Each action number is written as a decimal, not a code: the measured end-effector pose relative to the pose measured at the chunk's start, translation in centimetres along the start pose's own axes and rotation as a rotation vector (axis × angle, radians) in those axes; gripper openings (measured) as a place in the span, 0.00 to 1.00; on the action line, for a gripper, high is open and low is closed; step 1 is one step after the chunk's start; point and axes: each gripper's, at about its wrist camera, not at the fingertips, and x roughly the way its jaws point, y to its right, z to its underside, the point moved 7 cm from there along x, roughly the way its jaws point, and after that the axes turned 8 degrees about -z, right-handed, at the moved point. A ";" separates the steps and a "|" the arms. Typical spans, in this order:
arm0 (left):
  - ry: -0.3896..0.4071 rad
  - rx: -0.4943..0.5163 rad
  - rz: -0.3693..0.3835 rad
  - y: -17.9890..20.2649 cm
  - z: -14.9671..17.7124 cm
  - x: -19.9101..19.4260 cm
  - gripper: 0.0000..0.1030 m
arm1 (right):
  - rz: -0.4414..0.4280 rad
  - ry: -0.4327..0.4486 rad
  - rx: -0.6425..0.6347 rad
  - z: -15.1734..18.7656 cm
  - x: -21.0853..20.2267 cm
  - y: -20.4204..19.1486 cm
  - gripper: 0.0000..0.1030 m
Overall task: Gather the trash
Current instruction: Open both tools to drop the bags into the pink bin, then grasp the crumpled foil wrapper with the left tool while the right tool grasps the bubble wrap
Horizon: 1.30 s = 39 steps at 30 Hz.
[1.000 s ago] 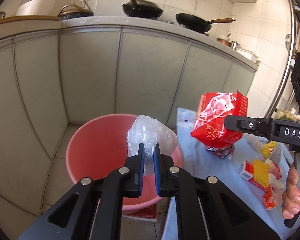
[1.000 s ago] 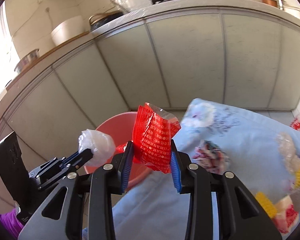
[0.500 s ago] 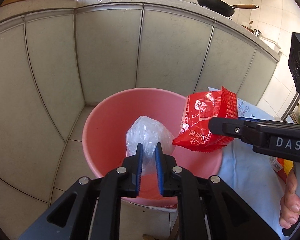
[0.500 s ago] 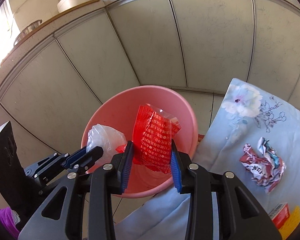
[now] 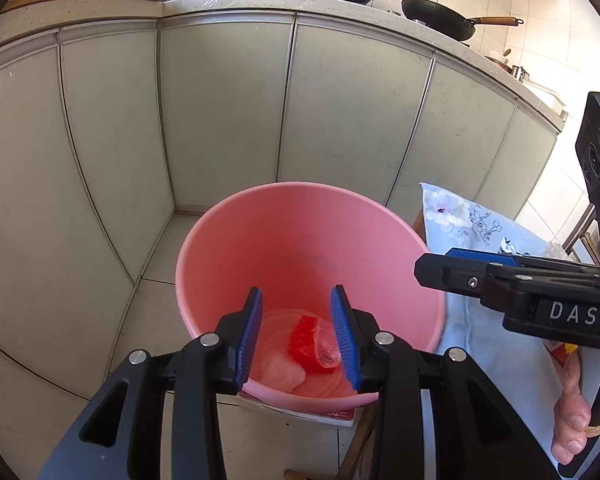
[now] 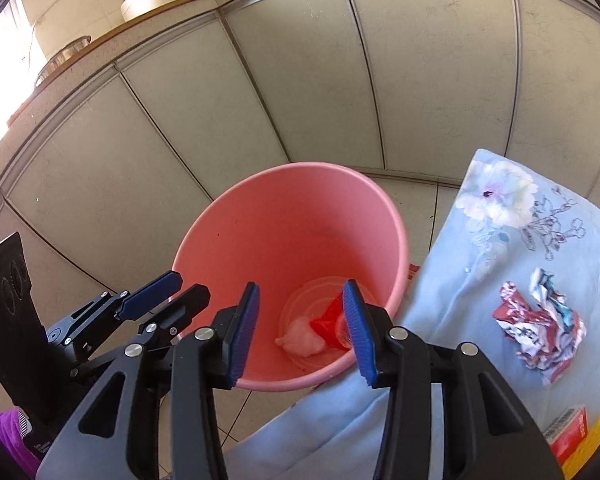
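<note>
Left gripper [image 5: 297, 335] & right gripper [image 6: 303, 328]: both spread wide, nothing held, poised over round pink plastic bucket [image 5: 284, 216]. At bucket bottom: red foil wrapper [image 5: 305, 345] touching crumpled clear plastic bag [image 6: 302, 340]. Beside bucket, on light-blue floral cloth [image 6: 496, 240]: crumpled red-white wrapper [image 6: 540, 328].

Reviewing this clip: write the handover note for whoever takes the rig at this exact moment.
Left tool: open, empty, over the pink bucket.
Right tool: open, empty, also above the bucket.
Done: red wrapper and clear plastic bag lie on the bucket bottom.
Left: crumpled wrapper on the floral cloth, plus red and yellow packets at the cloth's near edge. Fetch these next, probably with the right tool, which is nearer.
</note>
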 end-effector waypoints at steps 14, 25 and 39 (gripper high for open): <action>0.064 0.028 0.106 2.7 -0.6 -4.1 0.34 | 0.082 0.137 0.032 2.2 -8.1 2.1 0.43; 0.059 0.082 0.195 6.6 -0.4 -6.1 0.34 | 0.182 0.221 0.096 6.0 -14.9 5.6 0.43; 0.001 0.177 0.318 14.1 0.2 -6.1 0.44 | 0.269 0.284 0.234 10.0 -20.4 12.2 0.43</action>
